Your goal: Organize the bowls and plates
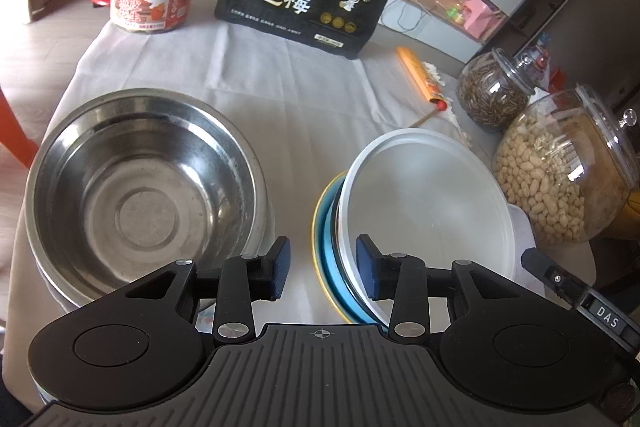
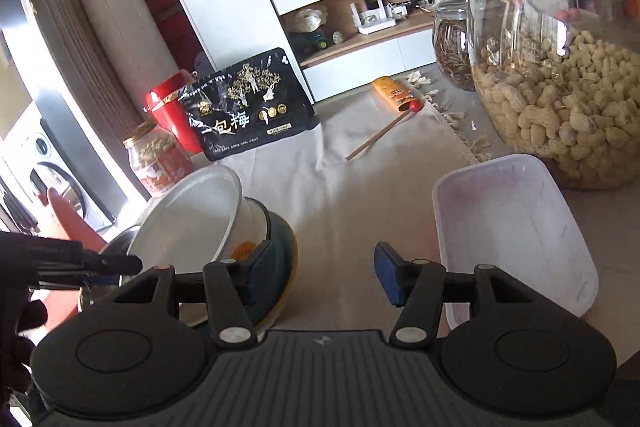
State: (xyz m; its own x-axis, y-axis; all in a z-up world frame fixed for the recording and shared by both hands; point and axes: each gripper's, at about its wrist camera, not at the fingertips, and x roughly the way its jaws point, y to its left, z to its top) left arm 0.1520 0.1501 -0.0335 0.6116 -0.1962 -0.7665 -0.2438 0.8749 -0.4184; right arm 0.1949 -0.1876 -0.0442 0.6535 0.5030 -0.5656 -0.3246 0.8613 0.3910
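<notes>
Left gripper (image 1: pixel 323 269) open, empty, between steel bowl (image 1: pixel 144 195) and tilted white bowl (image 1: pixel 424 215) nested in blue bowl (image 1: pixel 332 259), perhaps a yellow-rimmed one beneath. Right gripper (image 2: pixel 320 273) open, empty, beside white tray (image 2: pixel 516 231).

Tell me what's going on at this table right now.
A person holds a gripper in each hand and is sorting dishes on a cloth-covered table. Both the left gripper and the right gripper are open and hold nothing. A white bowl sits tilted inside a blue bowl, not nested flat. A steel bowl stands apart beside them, and a white rectangular tray lies by the peanut jar.
</notes>
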